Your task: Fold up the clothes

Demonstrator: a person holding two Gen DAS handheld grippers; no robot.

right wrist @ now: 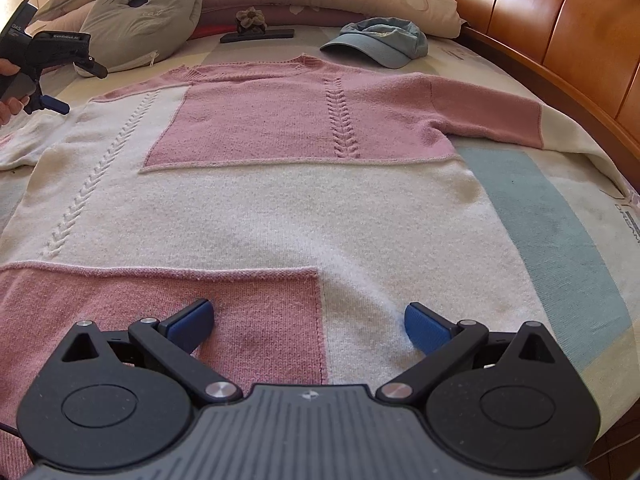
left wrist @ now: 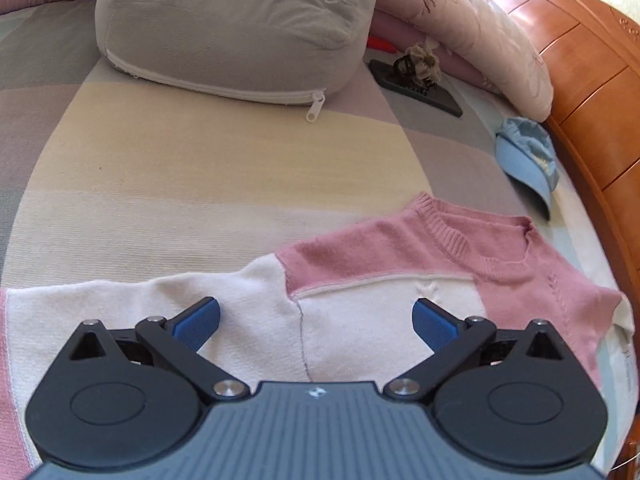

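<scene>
Beneath both spread tongs (right wrist: 307, 322) (left wrist: 316, 320) lies the flat sweater (right wrist: 280, 200).

The left gripper (left wrist: 316, 322) had its jaws spread wide, the blue pads (left wrist: 198, 322) angled inward with nothing between them. The right gripper (right wrist: 308, 322) stood the same way, jaws fully apart and gripping nothing. In the right wrist view the left gripper (right wrist: 52, 84) appeared at the far left edge, held up by a hand (right wrist: 10, 96) wrapped around its dark handle, its blue-tipped fingers (right wrist: 56, 105) pointing rightward and slightly down.
</scene>
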